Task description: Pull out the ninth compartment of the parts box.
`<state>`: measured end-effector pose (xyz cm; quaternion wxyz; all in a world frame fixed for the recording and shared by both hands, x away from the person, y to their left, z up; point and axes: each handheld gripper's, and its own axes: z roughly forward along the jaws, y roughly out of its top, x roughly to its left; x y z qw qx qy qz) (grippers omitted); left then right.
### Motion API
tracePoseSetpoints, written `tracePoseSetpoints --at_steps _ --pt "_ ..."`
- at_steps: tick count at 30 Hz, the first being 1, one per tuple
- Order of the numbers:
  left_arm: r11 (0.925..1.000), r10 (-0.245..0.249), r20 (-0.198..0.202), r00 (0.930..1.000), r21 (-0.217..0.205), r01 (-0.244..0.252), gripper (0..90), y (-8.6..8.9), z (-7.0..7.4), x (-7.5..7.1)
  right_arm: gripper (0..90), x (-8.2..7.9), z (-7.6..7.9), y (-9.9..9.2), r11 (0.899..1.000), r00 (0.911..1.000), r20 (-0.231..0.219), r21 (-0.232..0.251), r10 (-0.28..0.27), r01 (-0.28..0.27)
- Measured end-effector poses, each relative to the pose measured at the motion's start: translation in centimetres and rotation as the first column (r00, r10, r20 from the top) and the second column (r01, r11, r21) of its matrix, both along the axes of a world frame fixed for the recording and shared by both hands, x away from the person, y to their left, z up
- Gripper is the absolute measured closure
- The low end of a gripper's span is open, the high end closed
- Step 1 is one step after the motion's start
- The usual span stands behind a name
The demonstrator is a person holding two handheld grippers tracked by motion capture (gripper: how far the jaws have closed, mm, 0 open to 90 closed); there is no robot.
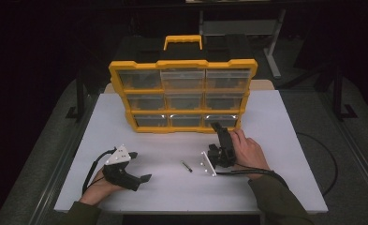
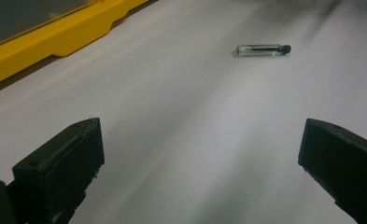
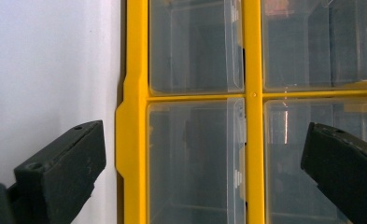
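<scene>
One yellow organizer, nine clear drawers; one small vial; two grippers; one white table

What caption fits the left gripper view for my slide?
Open left gripper faces a small capped glass vial lying on the white table, yellow organizer at upper left.

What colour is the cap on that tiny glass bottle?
Black; the vial shows best in the left gripper view.
</scene>
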<state>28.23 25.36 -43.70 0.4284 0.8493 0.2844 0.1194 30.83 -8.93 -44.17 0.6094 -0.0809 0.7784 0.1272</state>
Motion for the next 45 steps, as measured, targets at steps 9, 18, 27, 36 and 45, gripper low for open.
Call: tracePoseSetpoints --at_steps 9,18,27,36,45 --pt "1.0 -0.007 -0.006 1.0 -0.005 0.007 0.0 -0.1 -0.1 -0.1 0.0 0.8 0.5 0.1 1.0 0.9999 0.015 0.009 0.005 -0.005" --pt "0.9999 -0.009 -0.005 0.9999 -0.005 0.009 0.0 -0.1 -0.1 -0.1 0.0 1.6 0.5 0.1 1.0 0.9997 0.022 0.01 -0.008 0.008" --pt "0.9999 -0.012 -0.005 0.9999 -0.007 0.012 0.0 -0.1 0.0 -0.1 0.0 2.8 0.5 0.1 1.0 0.9985 0.048 0.015 -0.028 0.028" --pt "0.9999 -0.013 -0.004 0.9999 -0.008 0.013 0.0 -0.1 0.0 -0.1 0.0 3.6 0.2 -0.4 0.997 0.9949 0.071 0.02 -0.072 0.071" --pt "0.9999 -0.013 -0.001 0.9999 -0.004 0.013 0.0 -0.1 0.1 -0.1 0.0 4.0 -0.2 -0.7 0.993 0.9866 0.111 0.003 -0.12 0.12"
